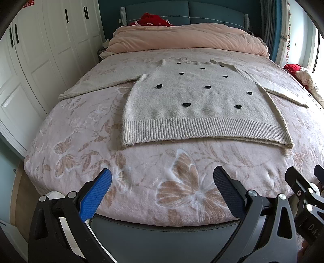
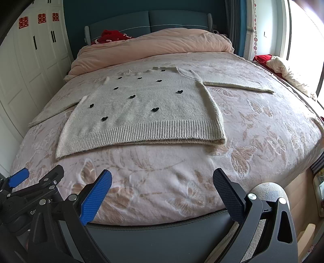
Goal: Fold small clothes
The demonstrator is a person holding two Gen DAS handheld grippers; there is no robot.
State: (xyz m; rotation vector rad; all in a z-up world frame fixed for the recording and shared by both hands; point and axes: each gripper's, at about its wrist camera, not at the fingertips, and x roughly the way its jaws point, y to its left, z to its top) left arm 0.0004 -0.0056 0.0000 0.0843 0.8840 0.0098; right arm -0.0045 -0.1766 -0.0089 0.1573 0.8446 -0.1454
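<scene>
a: going left to right in the left wrist view: white panelled wardrobe doors (image 1: 36,66) fill the upper left, then the bed with a pink butterfly-print fleece blanket (image 1: 85,141) takes up most of the frame. where's the thing to fold?

b: the pale grey knitted sweater with small black hearts (image 1: 194,97) lies flat, front up, in the centre of the frame on that blanket, sleeves spread out to both sides, ribbed hem toward the camera. behind it, at the top, a bunched-up pink duvet (image 1: 182,38) sits against a teal padded headboard (image 1: 212,14).

a: and the tongs?

b: left gripper (image 1: 162,180) at the bottom centre is spread wide, nothing between the blue and black pads, well short of the hem. in the right wrist view the right gripper (image 2: 162,180) is the same: wide, empty, low centre, over the blanket's near edge. the sweater sits centre-left there. far right, a red and cream bundle of cloth (image 2: 283,68) lies by the bright window.
</scene>
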